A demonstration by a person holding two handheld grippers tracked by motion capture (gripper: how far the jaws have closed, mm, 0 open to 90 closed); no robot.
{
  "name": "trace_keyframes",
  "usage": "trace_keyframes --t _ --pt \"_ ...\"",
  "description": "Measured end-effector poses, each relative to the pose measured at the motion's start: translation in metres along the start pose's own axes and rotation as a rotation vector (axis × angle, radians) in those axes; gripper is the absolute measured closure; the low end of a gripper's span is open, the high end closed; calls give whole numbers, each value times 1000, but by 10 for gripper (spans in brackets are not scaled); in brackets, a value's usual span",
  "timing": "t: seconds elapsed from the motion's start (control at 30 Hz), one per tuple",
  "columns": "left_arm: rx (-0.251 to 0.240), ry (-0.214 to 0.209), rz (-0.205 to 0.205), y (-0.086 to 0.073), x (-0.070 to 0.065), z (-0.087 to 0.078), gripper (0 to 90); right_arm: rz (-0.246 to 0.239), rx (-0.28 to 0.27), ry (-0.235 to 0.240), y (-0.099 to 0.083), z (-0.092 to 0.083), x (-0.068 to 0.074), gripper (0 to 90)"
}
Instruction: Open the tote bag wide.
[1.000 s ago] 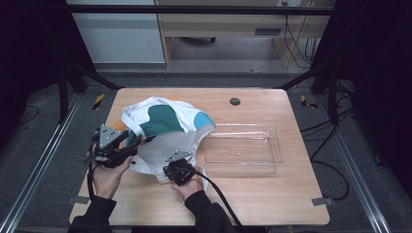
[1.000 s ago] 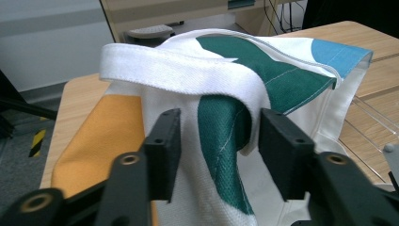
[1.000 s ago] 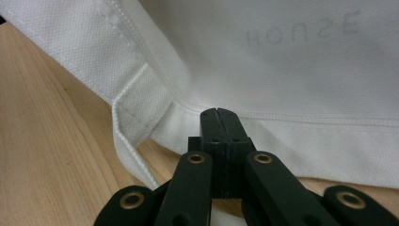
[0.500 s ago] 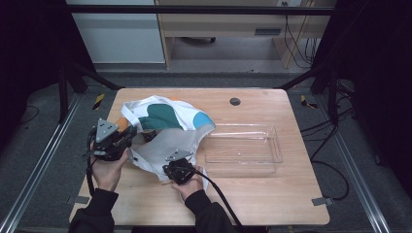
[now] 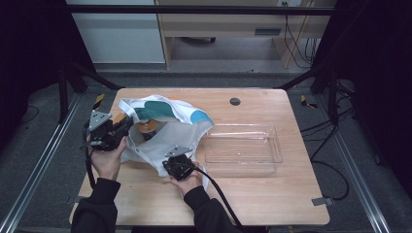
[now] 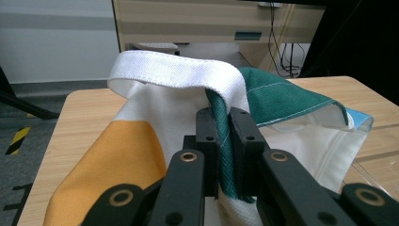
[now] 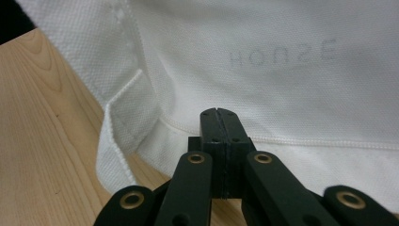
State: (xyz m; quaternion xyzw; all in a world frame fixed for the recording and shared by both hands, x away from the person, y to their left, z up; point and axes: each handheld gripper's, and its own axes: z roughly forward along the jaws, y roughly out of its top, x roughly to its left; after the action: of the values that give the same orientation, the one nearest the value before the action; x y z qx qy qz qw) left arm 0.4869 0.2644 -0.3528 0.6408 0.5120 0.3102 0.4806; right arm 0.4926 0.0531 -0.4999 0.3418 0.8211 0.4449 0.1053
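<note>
A white cloth bag [image 5: 170, 131] with teal, orange and light-blue patches lies on the left half of the wooden table [image 5: 272, 204]. My left gripper [image 5: 125, 127] is at the bag's left side. In the left gripper view its jaws [image 6: 225, 117] have just closed and are shut on the bag's green hem [image 6: 277, 101], under a white strap [image 6: 179, 70]. My right gripper [image 5: 171, 160] is at the bag's near edge. Its jaws [image 7: 219, 115] are shut flat together, tips over the white cloth [image 7: 282, 70] by a stitched seam, with no cloth visible between them.
A clear plastic tray [image 5: 243, 127] stands right of the bag, touching its edge. A round cable hole [image 5: 235, 101] sits near the table's far edge. Black frame rails run along both sides of the table.
My left gripper has closed on the bag's left edge and lifted it slightly away from me. The right gripper has stayed where it was.
</note>
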Motion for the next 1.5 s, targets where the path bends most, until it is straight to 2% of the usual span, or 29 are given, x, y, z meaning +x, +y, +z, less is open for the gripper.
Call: trace_keyframes --t 0.27,0.43,0.7,0.9,1.07,1.23,1.5 --pt "-7 11 -31 4 2 4 830 0 12 -6 -1 0 -2 900" --pt "-4 30 -44 5 5 11 830 -7 50 8 -4 5 -1 900" --pt "0 46 -71 6 11 18 829 -1 51 33 -7 4 -2 900" --pt "18 75 -73 7 16 28 828 -17 42 35 -10 3 1 900" --pt "26 80 -93 6 20 37 828 -20 44 38 -10 2 2 900" --pt "51 105 -105 4 28 46 829 -27 48 40 -11 2 2 900" --pt "83 135 -93 -3 36 59 830 -28 49 42 -10 2 2 900"
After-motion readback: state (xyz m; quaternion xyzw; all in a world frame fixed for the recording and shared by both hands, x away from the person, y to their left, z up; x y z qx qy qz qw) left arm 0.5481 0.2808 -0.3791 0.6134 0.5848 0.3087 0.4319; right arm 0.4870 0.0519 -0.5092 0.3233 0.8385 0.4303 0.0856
